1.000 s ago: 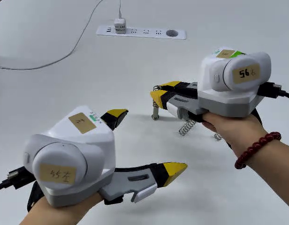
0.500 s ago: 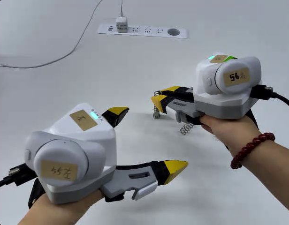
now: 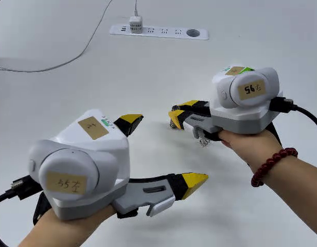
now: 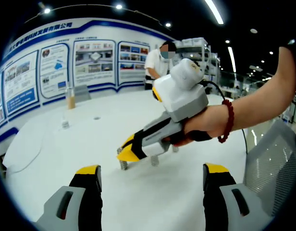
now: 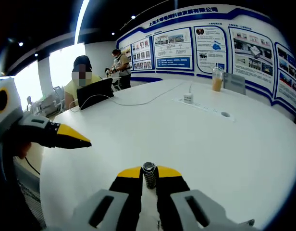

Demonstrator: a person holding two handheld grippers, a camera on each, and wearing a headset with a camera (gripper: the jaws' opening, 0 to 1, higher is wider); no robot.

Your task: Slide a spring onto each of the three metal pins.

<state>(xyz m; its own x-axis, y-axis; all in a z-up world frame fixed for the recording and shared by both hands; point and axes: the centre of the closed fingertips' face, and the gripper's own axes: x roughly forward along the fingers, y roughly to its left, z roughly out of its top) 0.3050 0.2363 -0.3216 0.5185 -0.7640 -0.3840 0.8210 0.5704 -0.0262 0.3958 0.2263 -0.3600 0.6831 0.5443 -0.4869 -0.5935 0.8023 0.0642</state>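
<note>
Steel spring (image 5: 149, 179) sits pinched in my right hand-held gripper (image 5: 149, 171) low over the bench (image 3: 71, 92); I'd keep it upright and ease straight down, left hand-held gripper (image 3: 163, 149) wide open, empty.

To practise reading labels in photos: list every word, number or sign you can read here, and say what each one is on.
"56" plus a handwritten character, upside down: rear sticker of the right gripper.
"55" or "35" plus a character: rear sticker of the left gripper.
Top stickers on both grippers: unreadable scribbles.
Wall banner and posters: too small to read.
</note>
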